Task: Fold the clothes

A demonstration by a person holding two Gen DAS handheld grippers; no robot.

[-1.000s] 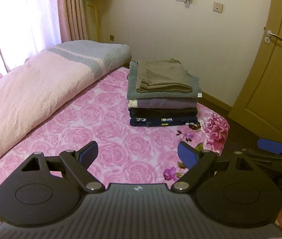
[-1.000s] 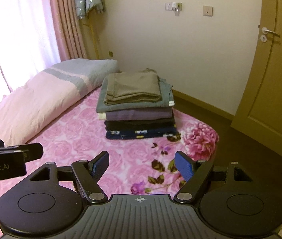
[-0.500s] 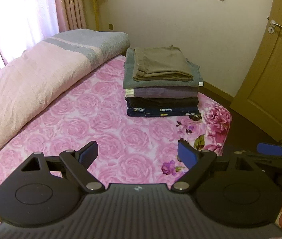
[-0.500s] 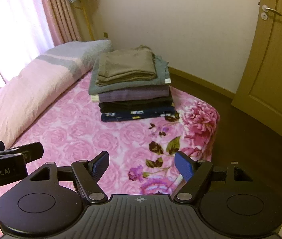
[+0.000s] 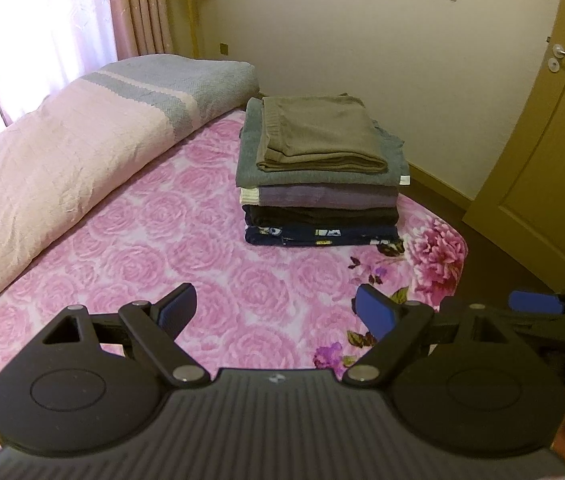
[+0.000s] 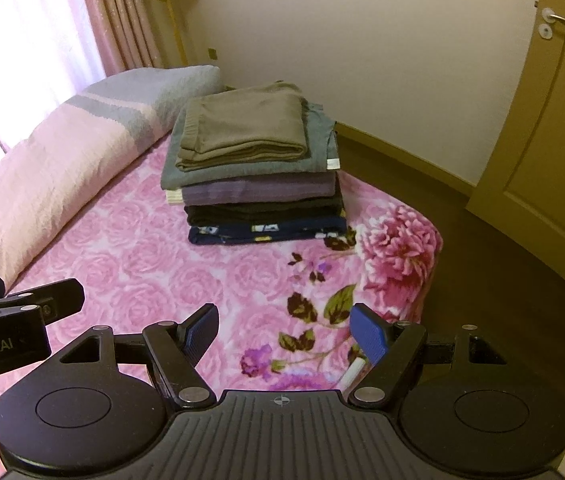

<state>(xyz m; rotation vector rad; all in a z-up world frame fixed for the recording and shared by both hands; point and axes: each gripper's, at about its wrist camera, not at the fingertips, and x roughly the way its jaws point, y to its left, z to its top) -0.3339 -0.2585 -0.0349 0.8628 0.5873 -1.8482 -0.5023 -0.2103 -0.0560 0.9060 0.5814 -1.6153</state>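
I see a bed (image 5: 210, 280) spread in pink with a rose pattern; at its far right corner the print turns to one big deep-pink bloom (image 6: 398, 248) with dark leaves. Along the left edge lies a pale pink quilt (image 5: 54, 168), its far end grey with a pink stripe. The stack of folded clothes (image 5: 322, 176) near the far right corner runs olive-brown on top, then grey-green, mauve, black, and navy with small white and yellow prints. My left tongs (image 5: 275, 310) and right tongs (image 6: 283, 328) are black with blue pads. Curtains (image 5: 138, 4) are dusty pink, the wall (image 5: 362, 48) cream, the door (image 6: 554, 120) olive-tan.
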